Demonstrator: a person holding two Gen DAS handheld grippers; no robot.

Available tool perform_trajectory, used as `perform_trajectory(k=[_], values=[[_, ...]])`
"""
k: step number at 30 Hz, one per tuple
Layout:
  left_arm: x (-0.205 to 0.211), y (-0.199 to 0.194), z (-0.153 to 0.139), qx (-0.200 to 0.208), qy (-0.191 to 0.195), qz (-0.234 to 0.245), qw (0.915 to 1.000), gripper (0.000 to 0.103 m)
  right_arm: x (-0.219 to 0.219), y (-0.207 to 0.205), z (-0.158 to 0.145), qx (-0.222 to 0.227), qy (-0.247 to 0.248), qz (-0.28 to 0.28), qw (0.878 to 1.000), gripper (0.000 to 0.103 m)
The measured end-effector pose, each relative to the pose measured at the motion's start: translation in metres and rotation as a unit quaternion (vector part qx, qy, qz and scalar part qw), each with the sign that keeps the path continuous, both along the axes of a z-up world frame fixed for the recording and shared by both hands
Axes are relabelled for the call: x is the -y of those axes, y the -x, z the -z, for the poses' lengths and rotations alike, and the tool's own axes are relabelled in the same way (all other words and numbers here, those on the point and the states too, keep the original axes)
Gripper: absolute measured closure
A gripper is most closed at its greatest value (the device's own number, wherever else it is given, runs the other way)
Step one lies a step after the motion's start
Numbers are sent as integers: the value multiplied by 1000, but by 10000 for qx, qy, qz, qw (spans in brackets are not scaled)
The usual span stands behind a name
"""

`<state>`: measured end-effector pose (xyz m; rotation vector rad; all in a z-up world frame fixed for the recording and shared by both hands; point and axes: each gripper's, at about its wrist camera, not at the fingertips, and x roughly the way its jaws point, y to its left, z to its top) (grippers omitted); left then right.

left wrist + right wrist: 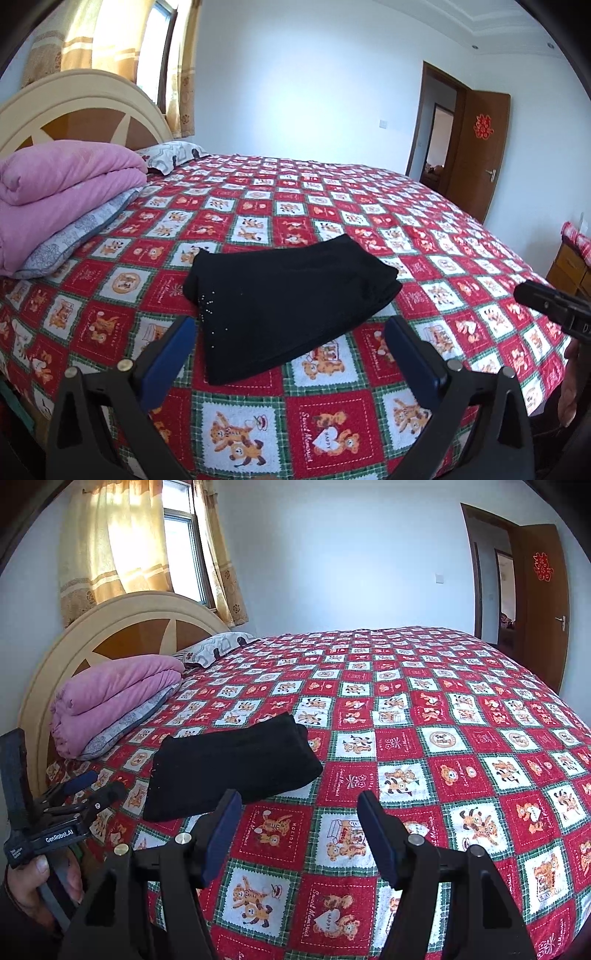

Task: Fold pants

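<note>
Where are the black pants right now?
The folded black fabric pants lie on the red patchwork bedspread, just ahead of the open left claw in both views, right of the pink folded quilt.

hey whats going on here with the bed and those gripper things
A person is folding pants with a hand-held gripper in each hand. The black pants already lie folded into a compact rectangle on the red checked teddy-bear bedspread. The left hand-held gripper and the right hand-held gripper are both open and empty, held above the near edge of the bed, touching nothing. A folded pink quilt sits on a grey patterned pillow by the headboard.
</note>
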<state>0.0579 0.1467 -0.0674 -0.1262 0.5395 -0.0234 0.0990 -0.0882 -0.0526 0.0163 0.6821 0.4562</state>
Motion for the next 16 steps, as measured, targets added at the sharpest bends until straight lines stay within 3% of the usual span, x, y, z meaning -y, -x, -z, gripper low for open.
perform_trajectory(k=[6,12,16], values=[[0,-4,5,-132,-237,-367,9990,0,0,0,1,-4,3,-1,10000,36],[-4,0,12,-70,29,-162,9998,0,-2,1,5,-34,45,-52,10000,36],[0,-2,14,-94,-57,-106,9999,0,-3,2,7,-52,93,-68,9999,36]])
